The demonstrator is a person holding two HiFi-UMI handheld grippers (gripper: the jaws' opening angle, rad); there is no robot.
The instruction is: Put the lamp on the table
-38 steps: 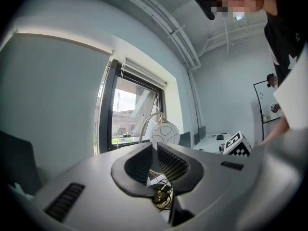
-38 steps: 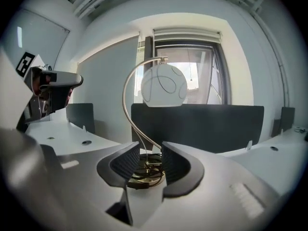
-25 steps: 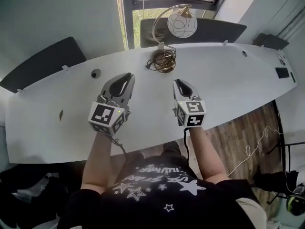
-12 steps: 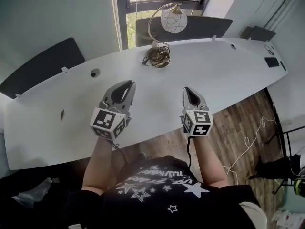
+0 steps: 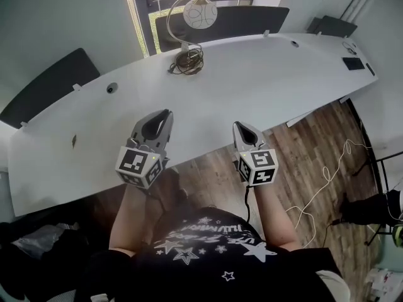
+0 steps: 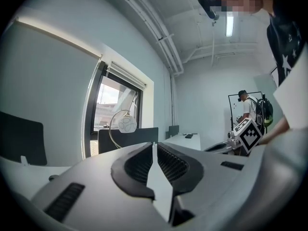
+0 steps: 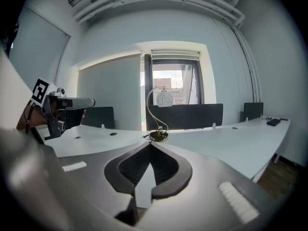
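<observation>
The lamp stands upright at the far edge of the white table (image 5: 264, 74), by the window. Its white globe shade (image 5: 200, 12) hangs from a curved metal stem, and a brown cord is coiled around its base (image 5: 187, 60). My left gripper (image 5: 164, 113) hovers over the table's near edge, shut and holding nothing. My right gripper (image 5: 238, 126) is level with it, tips at the table edge, also shut and holding nothing. Both are far short of the lamp. The lamp shade (image 6: 126, 124) shows ahead of my left gripper (image 6: 153, 144), and the lamp base (image 7: 159, 135) ahead of my right gripper (image 7: 150, 143).
Black divider panels (image 5: 50, 87) line the table's far side below a window. A small black device (image 5: 353, 63) lies on the table's right end, and a round cable port (image 5: 111, 88) sits at left. A white cable (image 5: 327, 175) trails over the wooden floor. Another person (image 6: 246, 107) stands in the distance.
The view has drawn back from the table. Both grippers have come back from mid-table to its near edge, with the right one now partly over the floor. The lamp has not moved.
</observation>
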